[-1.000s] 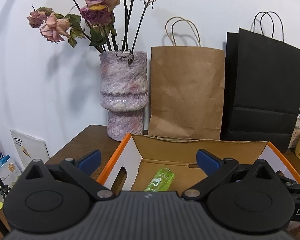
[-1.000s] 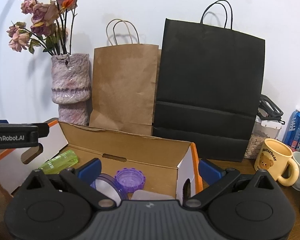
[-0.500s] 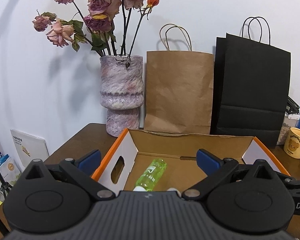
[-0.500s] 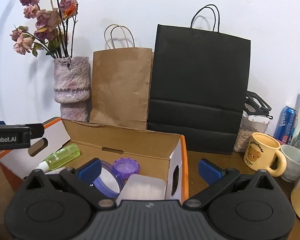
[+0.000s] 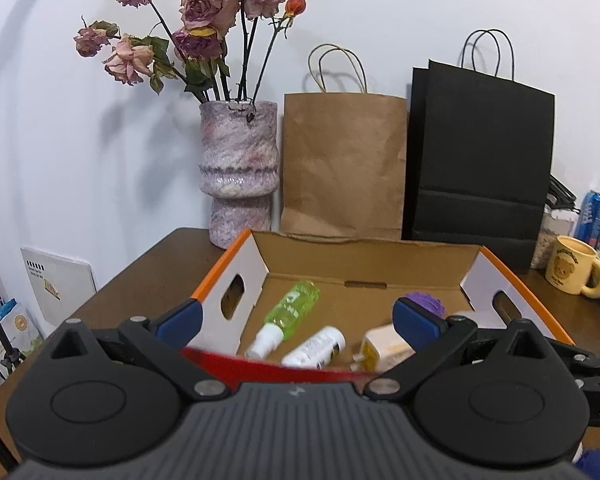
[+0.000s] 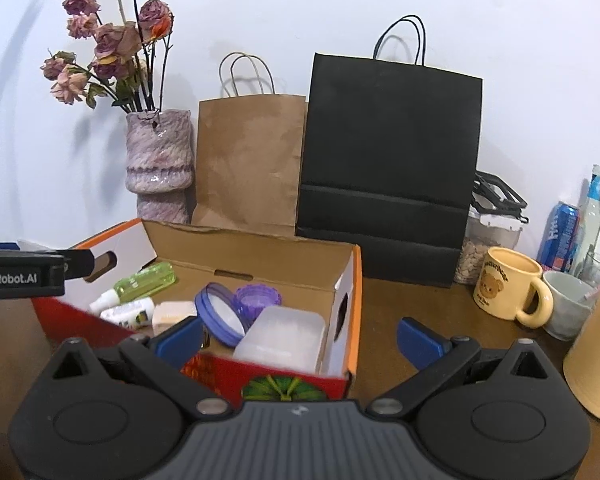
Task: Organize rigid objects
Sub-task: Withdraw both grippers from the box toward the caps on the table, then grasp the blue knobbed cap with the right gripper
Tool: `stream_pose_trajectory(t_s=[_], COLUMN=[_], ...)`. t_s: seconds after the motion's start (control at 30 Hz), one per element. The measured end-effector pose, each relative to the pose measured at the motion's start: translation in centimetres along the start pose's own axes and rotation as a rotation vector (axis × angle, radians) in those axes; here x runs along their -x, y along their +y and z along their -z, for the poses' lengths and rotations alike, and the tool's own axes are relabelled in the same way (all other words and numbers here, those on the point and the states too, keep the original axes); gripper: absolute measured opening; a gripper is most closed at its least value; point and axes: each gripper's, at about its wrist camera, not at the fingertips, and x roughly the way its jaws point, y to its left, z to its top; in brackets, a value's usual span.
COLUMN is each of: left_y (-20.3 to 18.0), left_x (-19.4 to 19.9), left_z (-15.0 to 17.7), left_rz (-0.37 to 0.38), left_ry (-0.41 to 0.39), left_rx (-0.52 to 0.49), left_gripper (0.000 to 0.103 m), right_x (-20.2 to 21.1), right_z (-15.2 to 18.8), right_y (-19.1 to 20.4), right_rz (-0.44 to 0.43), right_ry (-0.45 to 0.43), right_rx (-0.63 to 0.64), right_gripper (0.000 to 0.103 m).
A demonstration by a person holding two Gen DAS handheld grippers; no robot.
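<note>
1. Several rigid items lie inside an open cardboard box with orange rims (image 6: 356,280) on the dark wooden counter (image 6: 412,300): a green translucent spray bottle (image 5: 294,307) on its side, a small white bottle (image 5: 315,347) beside it, a pale yellowish block (image 5: 384,350), a purple ridged round jar (image 6: 257,298), a blue-rimmed round lid (image 6: 218,314) tilted on edge, and a frosted plastic lidded container (image 6: 282,338) in the near right corner.
2. Left tool (image 5: 296,316) hangs over the box's near wall, blue pads spread wide, nothing between them.
3. Right tool (image 6: 300,336) is likewise wide and empty (its left pad over the box, its right pad outside it).
4. Behind the box stand a mottled purple vase of dried roses (image 5: 238,176), a brown paper bag (image 5: 342,168) and a black paper bag (image 5: 480,160).
5. To the right sits a yellow bear mug (image 6: 508,286).
</note>
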Motion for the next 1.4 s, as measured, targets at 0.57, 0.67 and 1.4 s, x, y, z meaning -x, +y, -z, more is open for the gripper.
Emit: stream_pose_trajectory(t_s=[0.57, 0.67, 1.4], left_y=[-0.8, -0.8, -2.4], left_x=[4.5, 5.1, 7.9], left_z=[4.2, 4.8, 7.8], left_rz=[0.023, 0.022, 0.036], left_ry=[0.056, 0.067, 0.126], left_rx=[-0.03, -0.03, -0.073], left_gripper=[0.103, 0.103, 0.103], right_x=[5.4, 6.1, 7.0], right_z=[4.7, 5.4, 8.9], right_y=[-1.9, -2.3, -3.9], right_rz=[0.014, 0.014, -0.027], right_ry=[0.039, 0.053, 0.199], right_rx=[-0.036, -0.043, -0.023], right_gripper=[0.103, 0.103, 0.095])
